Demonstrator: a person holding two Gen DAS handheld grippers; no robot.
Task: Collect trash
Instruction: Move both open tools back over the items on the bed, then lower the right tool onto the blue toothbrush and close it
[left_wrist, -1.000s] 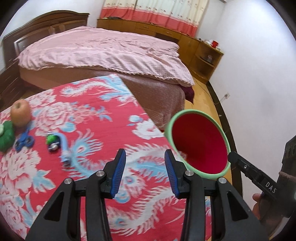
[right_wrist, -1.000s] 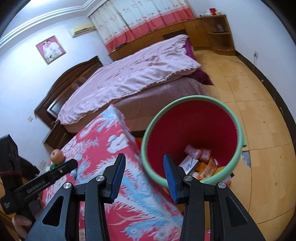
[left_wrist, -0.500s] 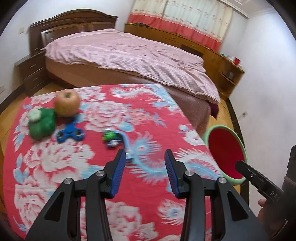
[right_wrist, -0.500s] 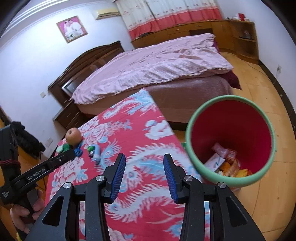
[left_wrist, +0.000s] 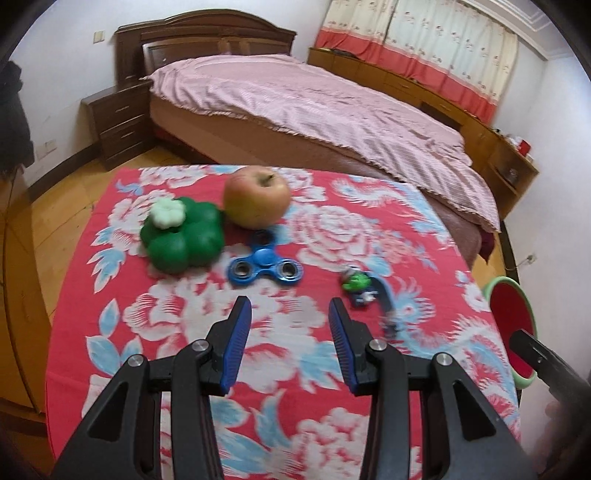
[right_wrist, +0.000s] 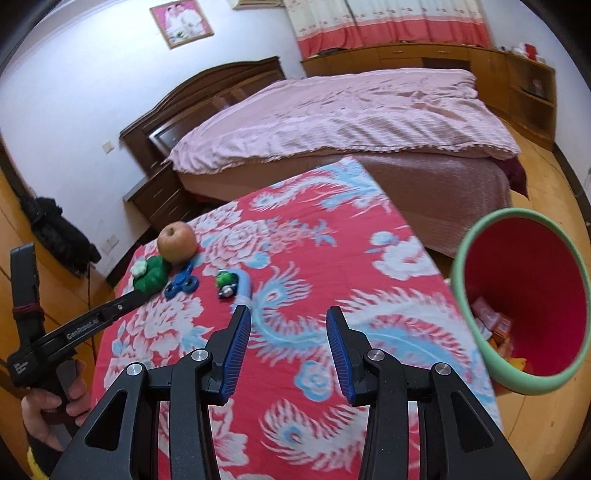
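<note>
Left wrist view — bin cut off, toy blurred.

- Your left gripper, seen from the right wrist, carries white lettering on its black arm reading "GenRobot.AI".
- A smaller label beside it is too blurred to read.

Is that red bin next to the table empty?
No, the right wrist view shows packets and wrappers lying at the bottom of the red bin with the green rim.
</note>
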